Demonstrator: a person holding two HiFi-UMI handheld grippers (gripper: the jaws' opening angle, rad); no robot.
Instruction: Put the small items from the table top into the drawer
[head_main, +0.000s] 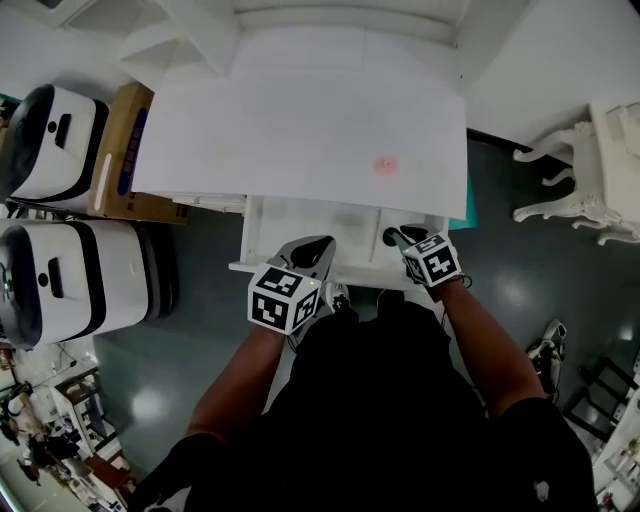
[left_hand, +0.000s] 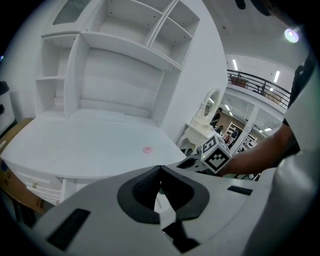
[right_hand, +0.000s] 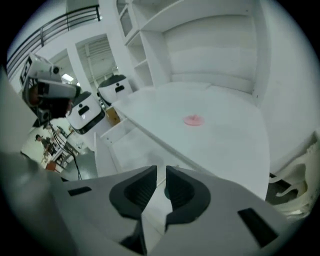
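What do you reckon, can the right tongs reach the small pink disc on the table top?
Probably yes: the small pink disc lies alone on the white table top, nothing between it and the right tongs.

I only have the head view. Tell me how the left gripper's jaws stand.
Observer: The left gripper has its jaws closed at the tips, nothing between them.
Operator: Now the right one.
Observer: The right gripper has its jaws a narrow gap apart and empty; the open drawer shows beyond them.
Operator: Report what rises behind the desk top.
Observer: White shelves split into several compartments; those in view look empty.
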